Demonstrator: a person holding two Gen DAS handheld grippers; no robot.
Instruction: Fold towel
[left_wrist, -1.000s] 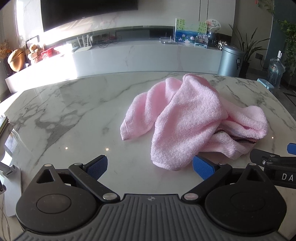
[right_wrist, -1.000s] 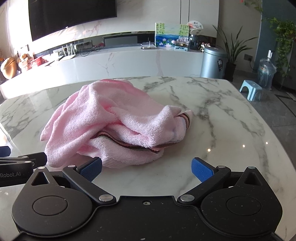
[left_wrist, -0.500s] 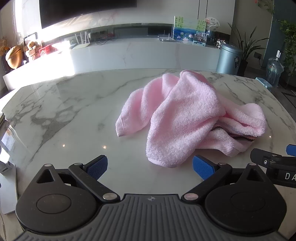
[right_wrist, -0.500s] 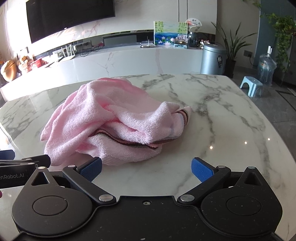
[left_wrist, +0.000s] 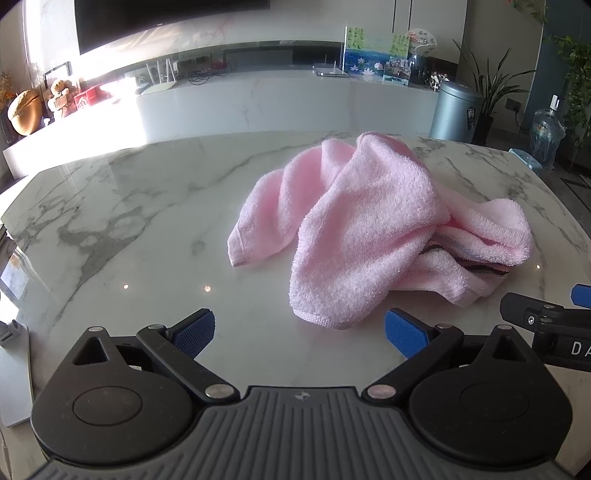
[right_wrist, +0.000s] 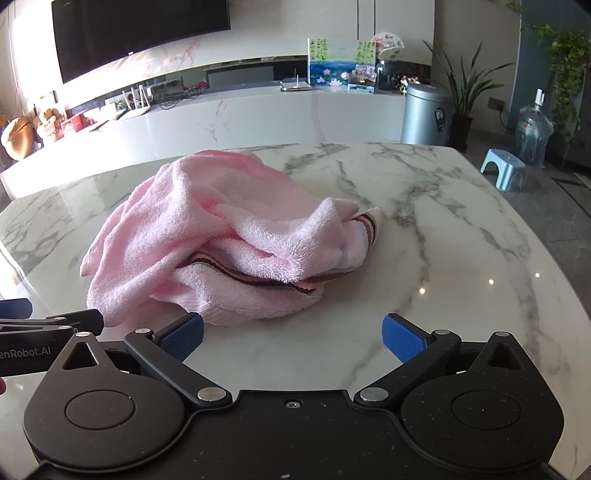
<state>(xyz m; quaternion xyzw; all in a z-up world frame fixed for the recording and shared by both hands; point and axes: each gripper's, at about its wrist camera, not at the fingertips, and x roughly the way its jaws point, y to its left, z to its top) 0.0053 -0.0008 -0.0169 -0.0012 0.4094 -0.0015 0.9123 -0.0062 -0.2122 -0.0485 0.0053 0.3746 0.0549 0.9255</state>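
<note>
I have the pink terry towel (left_wrist: 373, 225) lying crumpled in a loose heap on the white marble table (left_wrist: 122, 221), roughly mid-table and a little toward the far edge. It is not flat anywhere: the cloth is bunched into several soft rolls and lobes. From my left wrist camera one long lobe runs down to the left and ends in a hemmed corner resting on the marble, while a broader flap drapes toward me with its stitched edge lying close in front of the left gripper (left_wrist: 299, 330). On the right side of the heap a woven band of dark brown and pale stripes peeks out between two layers (the only pattern I can see on it).

From my right wrist camera the same towel (right_wrist: 229, 236) sits left of centre, humped high at the back, with that striped border curving along the near fold and up around the right-hand end. The pile is fluffy and looped, and sunlight from the left washes out the table behind it.

My left gripper is spread wide, blue pads well apart, holding nothing; the nearest flap lies just ahead of the gap between them. My right gripper (right_wrist: 291, 332) is likewise wide open and empty, its left pad just beside the near edge of the heap, though I cannot tell whether it touches.
</note>
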